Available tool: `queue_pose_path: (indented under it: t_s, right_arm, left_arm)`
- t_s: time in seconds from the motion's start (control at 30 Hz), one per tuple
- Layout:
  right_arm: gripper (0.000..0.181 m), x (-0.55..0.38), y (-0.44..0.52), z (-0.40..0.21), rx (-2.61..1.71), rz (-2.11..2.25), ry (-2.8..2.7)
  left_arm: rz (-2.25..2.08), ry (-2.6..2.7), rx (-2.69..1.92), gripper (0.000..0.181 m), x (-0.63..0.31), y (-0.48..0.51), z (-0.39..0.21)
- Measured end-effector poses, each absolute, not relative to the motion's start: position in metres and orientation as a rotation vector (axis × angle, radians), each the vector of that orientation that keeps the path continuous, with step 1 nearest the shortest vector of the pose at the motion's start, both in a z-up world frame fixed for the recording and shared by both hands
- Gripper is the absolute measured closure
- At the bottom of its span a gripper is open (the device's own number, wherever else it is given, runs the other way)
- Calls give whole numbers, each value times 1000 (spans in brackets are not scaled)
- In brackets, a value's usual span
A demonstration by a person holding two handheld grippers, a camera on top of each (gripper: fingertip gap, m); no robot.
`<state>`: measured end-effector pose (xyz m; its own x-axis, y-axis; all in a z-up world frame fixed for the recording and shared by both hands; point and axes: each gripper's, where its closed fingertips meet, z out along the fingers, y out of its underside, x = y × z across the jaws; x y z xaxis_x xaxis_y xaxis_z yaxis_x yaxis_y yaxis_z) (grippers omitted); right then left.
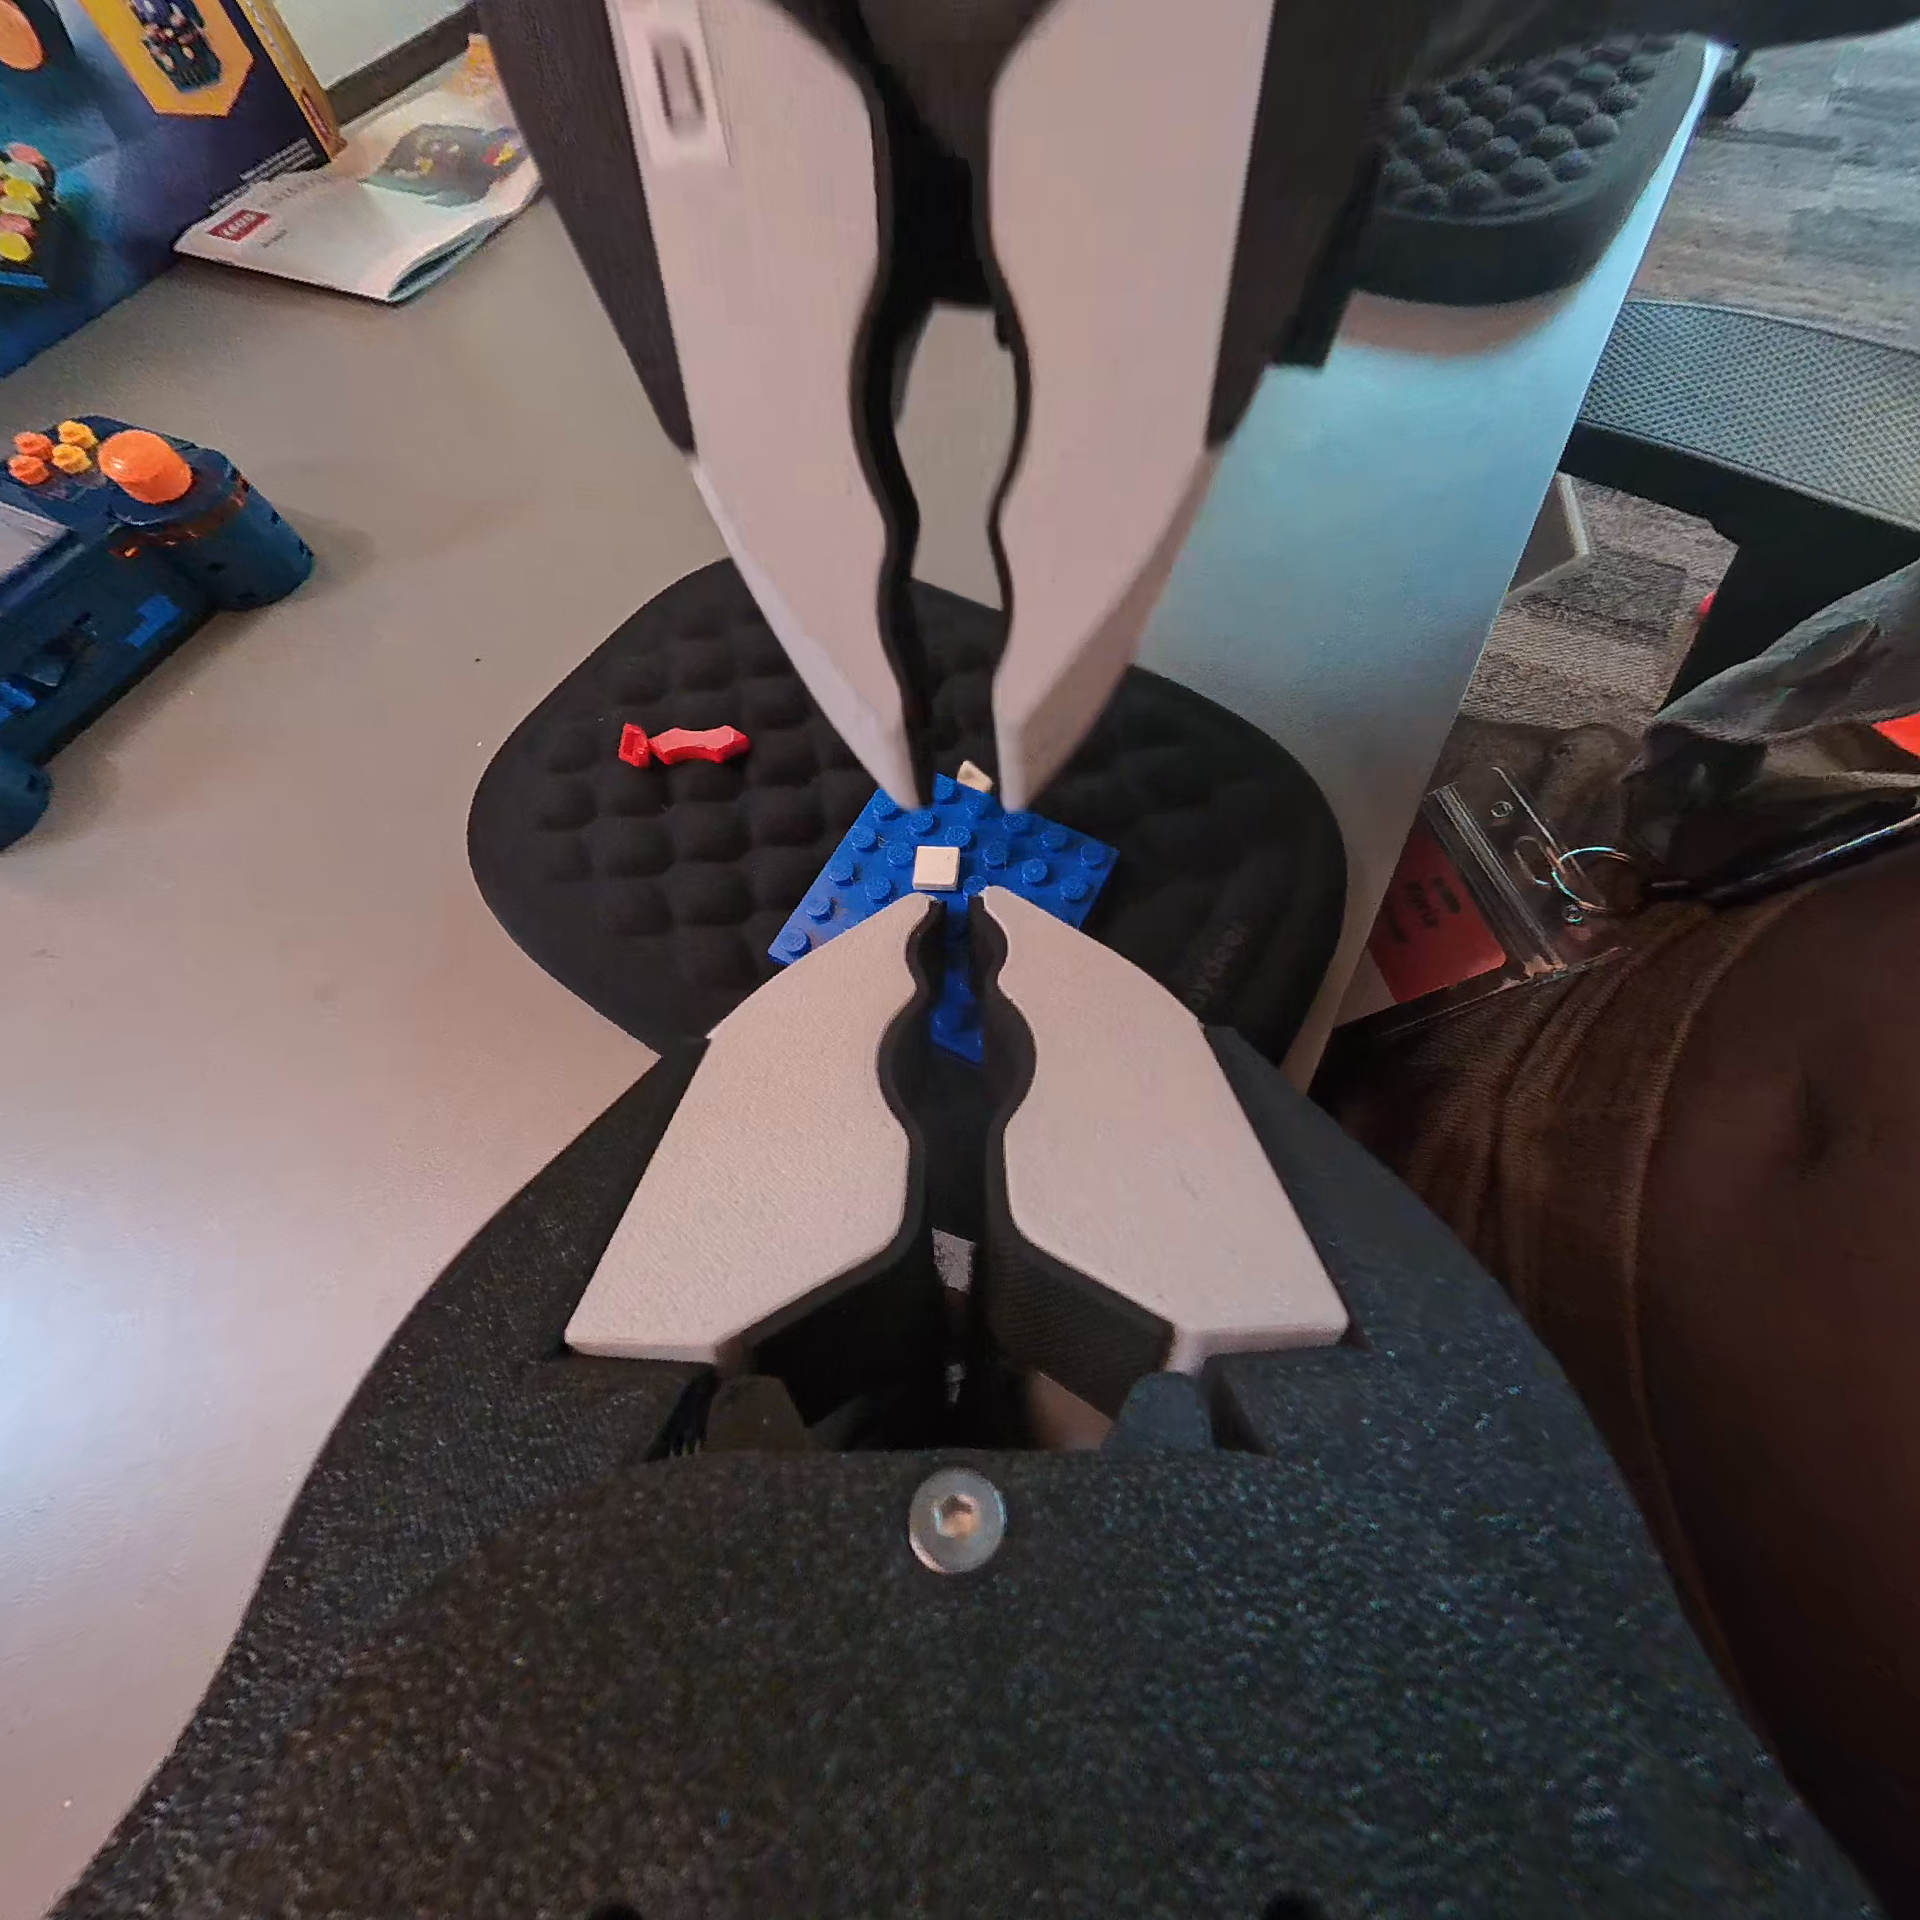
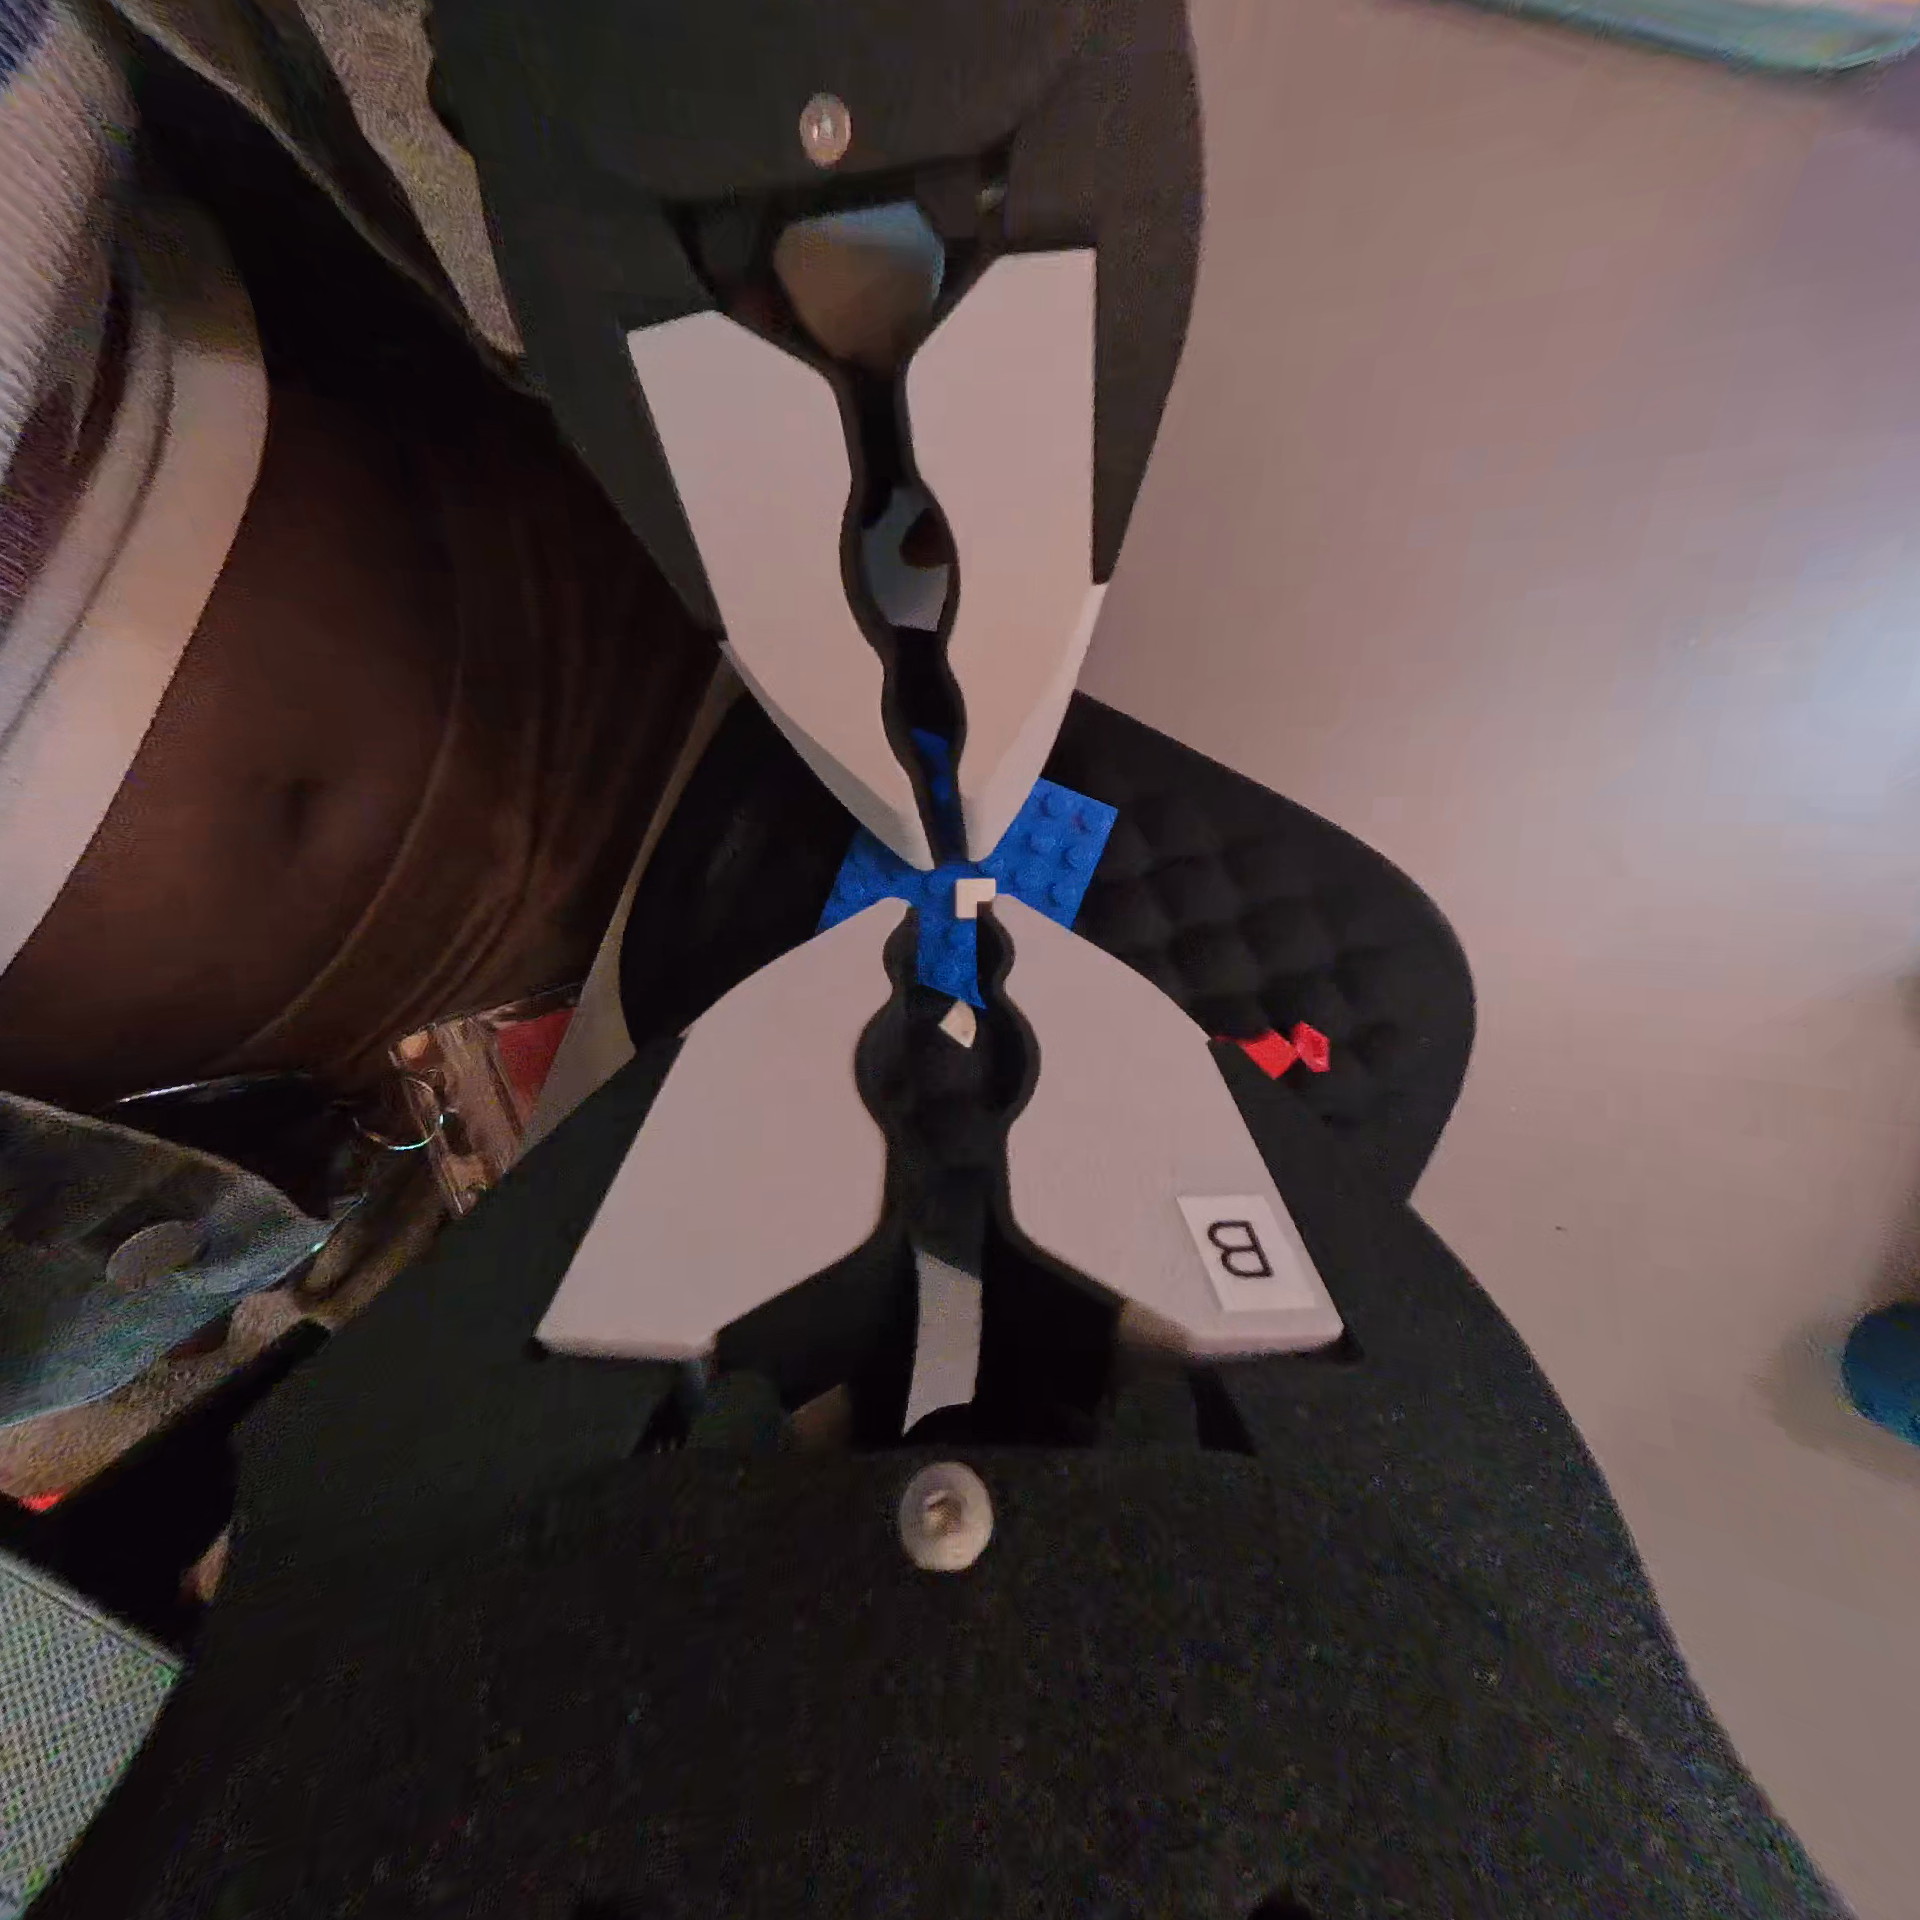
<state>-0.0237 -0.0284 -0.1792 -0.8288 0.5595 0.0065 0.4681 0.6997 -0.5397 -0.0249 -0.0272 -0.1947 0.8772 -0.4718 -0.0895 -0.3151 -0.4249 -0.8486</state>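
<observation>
A blue studded plate [image 1: 1023, 857] lies on a black dimpled pad [image 1: 644, 831]. A small white tile [image 1: 935, 865] sits on the plate's middle. My left gripper [image 1: 957, 899] is shut to a thin slit, tips over the plate's near part, whose corner shows between the fingers. My right gripper [image 1: 964, 802] comes from the opposite side, slightly open and empty, tips at the plate's far edge. In the right wrist view my right gripper [image 2: 950, 909] has the tile [image 2: 974, 894] just beyond its tips, and a loose white piece [image 2: 956, 1023] lies between its fingers on the pad [image 2: 1247, 935].
Red pieces [image 1: 681, 745] lie on the pad's left part. A dark blue brick-built controller [image 1: 135, 540], a box and a booklet [image 1: 364, 208] stand at the left. A second black pad [image 1: 1507, 156] lies at the back. The table edge, a person's torso [image 1: 1662, 1247] and a badge holder [image 1: 1475, 914] are at the right.
</observation>
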Motion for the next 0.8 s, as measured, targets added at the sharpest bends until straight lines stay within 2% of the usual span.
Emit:
queue_pose_path:
  t_s: [0.8]
  right_arm:
    - [174, -31, -27, -198, -691, 483, -2811]
  left_arm:
    - [-189, 575, -2052, 176, -25, -28, -196]
